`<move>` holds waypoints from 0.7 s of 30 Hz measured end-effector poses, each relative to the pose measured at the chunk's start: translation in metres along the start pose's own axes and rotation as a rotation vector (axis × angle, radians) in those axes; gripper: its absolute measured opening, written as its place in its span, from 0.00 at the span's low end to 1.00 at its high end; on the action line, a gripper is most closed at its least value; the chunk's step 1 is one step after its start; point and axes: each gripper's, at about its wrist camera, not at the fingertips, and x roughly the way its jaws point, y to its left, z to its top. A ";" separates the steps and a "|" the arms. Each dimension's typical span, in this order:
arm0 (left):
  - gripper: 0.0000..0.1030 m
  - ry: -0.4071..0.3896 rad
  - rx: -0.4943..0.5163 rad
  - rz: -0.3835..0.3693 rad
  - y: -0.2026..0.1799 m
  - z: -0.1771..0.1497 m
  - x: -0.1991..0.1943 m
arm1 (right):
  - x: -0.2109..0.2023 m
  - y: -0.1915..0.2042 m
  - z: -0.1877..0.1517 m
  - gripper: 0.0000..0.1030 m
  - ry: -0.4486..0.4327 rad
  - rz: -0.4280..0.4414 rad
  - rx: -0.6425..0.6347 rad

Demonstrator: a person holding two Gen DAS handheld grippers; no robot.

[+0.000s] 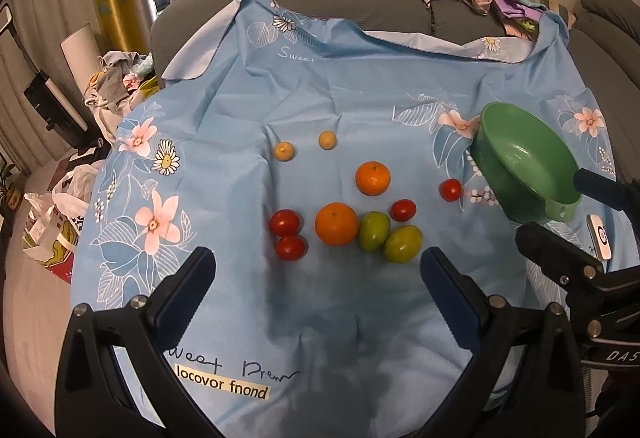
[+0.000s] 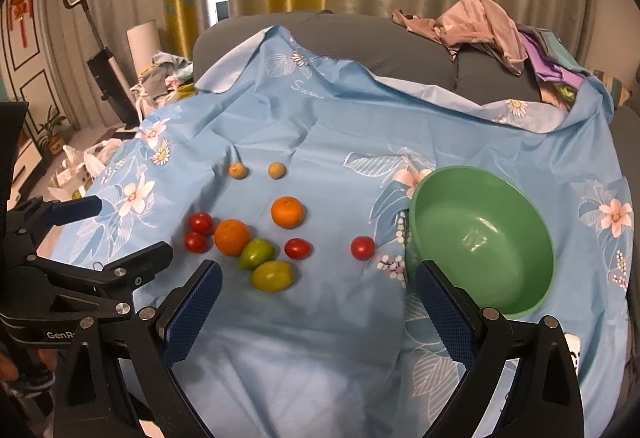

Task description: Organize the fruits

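We see the fruits lying loose on the blue flowered cloth [image 1: 240, 110]: two oranges [image 1: 336, 224], four red tomatoes [image 1: 285, 222], two green fruits [image 1: 403, 243] (their long axes slant up to the right) and two small yellowish ones [image 1: 284, 151]. The green bowl [image 2: 480, 238] sits empty to their right. Our left hand-held gripper [image 1: 316, 302] and right hand-held gripper [image 2: 318, 312] both hang spread wide, touching nothing.
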 end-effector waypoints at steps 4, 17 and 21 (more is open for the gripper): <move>1.00 -0.003 -0.004 0.001 0.002 0.000 0.000 | 0.000 0.003 0.000 0.95 0.000 0.003 -0.005; 1.00 -0.006 -0.007 -0.003 0.004 -0.001 -0.001 | 0.001 0.006 0.000 0.95 0.000 0.001 -0.012; 1.00 -0.004 -0.008 -0.004 0.005 -0.001 -0.001 | 0.001 0.007 0.000 0.95 0.001 0.002 -0.009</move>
